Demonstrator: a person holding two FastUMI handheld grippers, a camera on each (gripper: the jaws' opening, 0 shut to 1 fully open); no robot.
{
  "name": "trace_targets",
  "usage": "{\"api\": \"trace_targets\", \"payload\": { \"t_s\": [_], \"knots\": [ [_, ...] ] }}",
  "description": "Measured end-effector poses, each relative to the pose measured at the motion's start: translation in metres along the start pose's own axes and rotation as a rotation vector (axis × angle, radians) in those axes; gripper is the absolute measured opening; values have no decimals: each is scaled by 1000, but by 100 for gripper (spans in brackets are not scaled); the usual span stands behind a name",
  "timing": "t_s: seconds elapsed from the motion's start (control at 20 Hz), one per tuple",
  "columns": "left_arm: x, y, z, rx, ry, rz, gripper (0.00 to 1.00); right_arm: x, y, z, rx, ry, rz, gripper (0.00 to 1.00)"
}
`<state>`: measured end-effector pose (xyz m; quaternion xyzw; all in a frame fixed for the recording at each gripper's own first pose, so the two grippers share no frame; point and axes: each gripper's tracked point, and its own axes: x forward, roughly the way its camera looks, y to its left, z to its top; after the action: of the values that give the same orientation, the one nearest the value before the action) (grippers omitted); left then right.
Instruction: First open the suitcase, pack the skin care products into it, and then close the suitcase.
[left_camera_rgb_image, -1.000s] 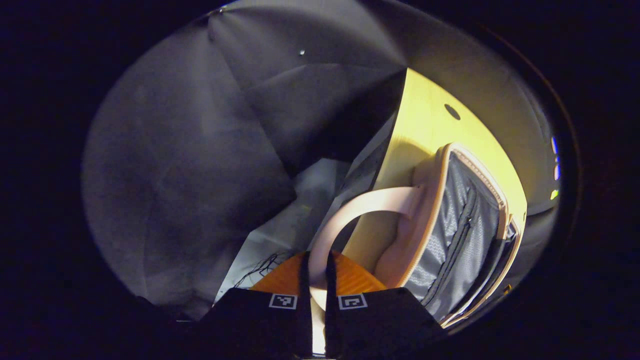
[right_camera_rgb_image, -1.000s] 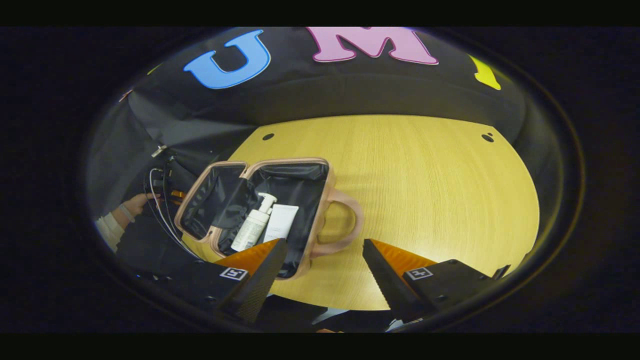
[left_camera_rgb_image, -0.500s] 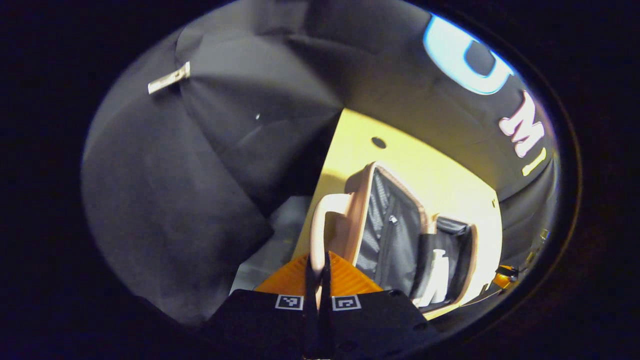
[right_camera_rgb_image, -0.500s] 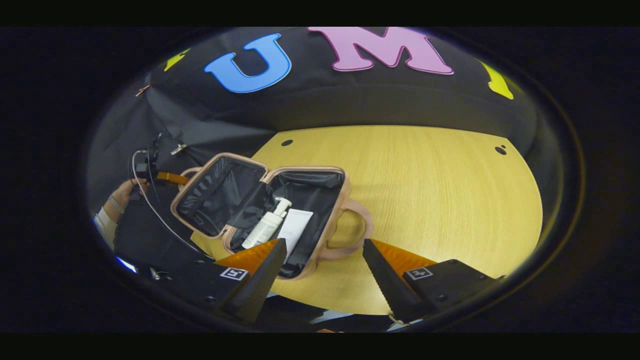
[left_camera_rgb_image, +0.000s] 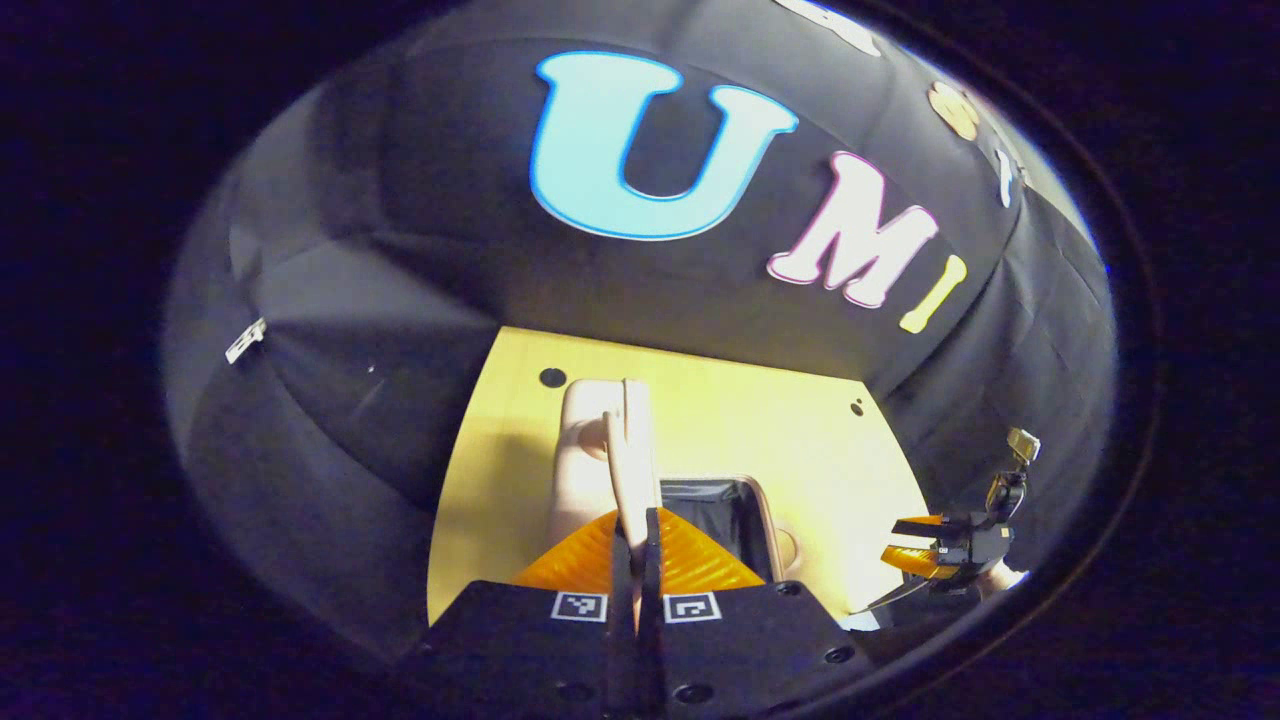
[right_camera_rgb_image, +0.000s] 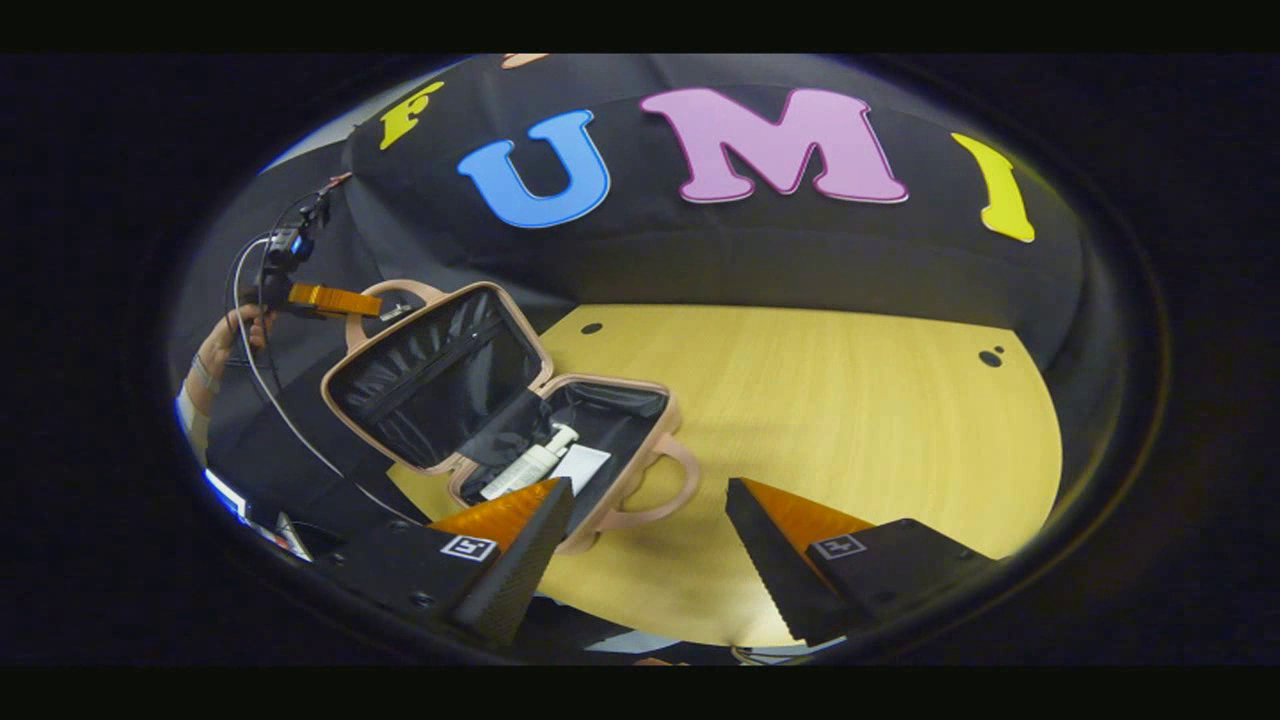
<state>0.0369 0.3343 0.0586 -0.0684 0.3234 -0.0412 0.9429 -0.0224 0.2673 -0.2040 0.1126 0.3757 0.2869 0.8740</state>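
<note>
Lid (right_camera_rgb_image: 430, 375) at left of the right gripper view, raised and tilted, its handle (right_camera_rgb_image: 385, 300) up top, pinched by my left gripper (right_camera_rgb_image: 335, 299) at upper left of frame. Hand (right_camera_rgb_image: 222, 340) behind it, cable hanging down. In the left gripper view I see the same grip from the other end: left gripper (left_camera_rgb_image: 637, 530) at bottom centre, jaws narrowed right down onto the handle strap (left_camera_rgb_image: 622, 460), which runs up the frame edge-on between them.

Centre of the right gripper view: base of the suitcase (right_camera_rgb_image: 640, 400) flat on the table (right_camera_rgb_image: 850, 420), bottle (right_camera_rgb_image: 530, 467) and a flat white pack (right_camera_rgb_image: 578, 468) lying inside, so I judge packing done and closing in hand.

Key relation: hinge runs along the near-left edge of the base, lid stands left of it, base lies right and lower. So I reckon the lid has to swing rightward and down over the base, and my left does that since it has the handle.

Right gripper (right_camera_rgb_image: 648, 530) at bottom centre, jaws wide, holding nothing, hovering just by the base's own handle (right_camera_rgb_image: 660, 490). Far right of the left gripper view, right gripper (left_camera_rgb_image: 940, 545) sits off the table edge.
</note>
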Motion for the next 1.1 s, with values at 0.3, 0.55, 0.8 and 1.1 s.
{"api": "trace_targets", "payload": {
  "t_s": [0.3,0.55,0.8,1.1],
  "knots": [
    [80,-141,-47,102,78,-185,6,-65,-58,-5,-28,-52,-82,98],
    [165,-187,-130,82,212,-249,6,-108,-105,-16,-5,-65,-174,98],
    [211,-196,-180,109,308,-204,6,-148,-132,-25,34,-92,-227,97],
    [223,-201,-185,133,266,-122,24,-181,-169,-28,22,-124,-223,98]
  ]
}}
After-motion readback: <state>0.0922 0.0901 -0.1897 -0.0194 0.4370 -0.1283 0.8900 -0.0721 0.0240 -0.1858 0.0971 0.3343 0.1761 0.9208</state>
